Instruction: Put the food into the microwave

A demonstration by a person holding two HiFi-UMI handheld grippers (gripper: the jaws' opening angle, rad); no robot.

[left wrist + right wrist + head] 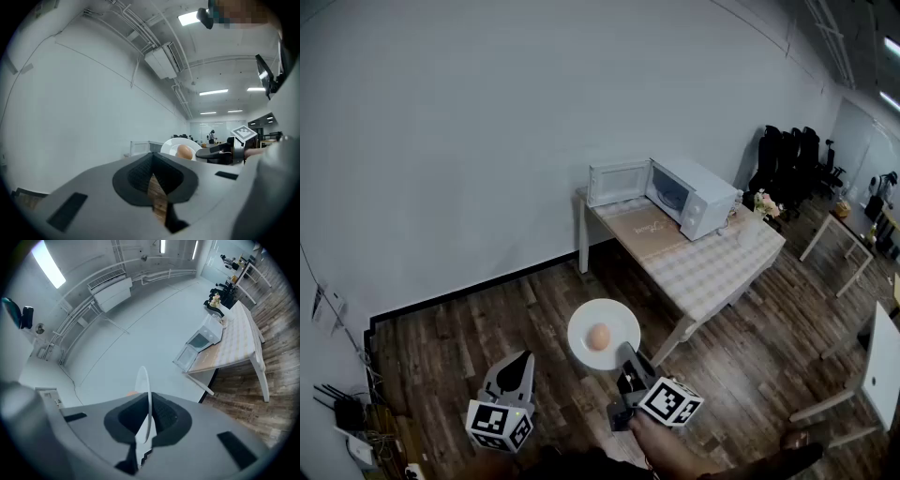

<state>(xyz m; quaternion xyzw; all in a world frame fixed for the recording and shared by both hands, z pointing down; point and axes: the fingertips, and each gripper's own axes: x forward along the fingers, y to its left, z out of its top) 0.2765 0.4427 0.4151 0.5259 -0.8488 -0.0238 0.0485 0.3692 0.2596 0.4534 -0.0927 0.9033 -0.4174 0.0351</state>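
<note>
Right gripper [624, 356]: jaws clenched on the rim of a white plate [580, 322], held level above the wood floor [469, 337].
Food [598, 337]: round, orange-brown, on the plate.
Left gripper [521, 360]: jaws together, empty.
Microwave [698, 199]: door [618, 182] open, on the checked surface [717, 267], well apart from the plate.

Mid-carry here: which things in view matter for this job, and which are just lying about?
Job: plate, gripped by right tongs; round food on it; open microwave; its table.
Lying about: black office chairs; flowers on the table; white desks.
</note>
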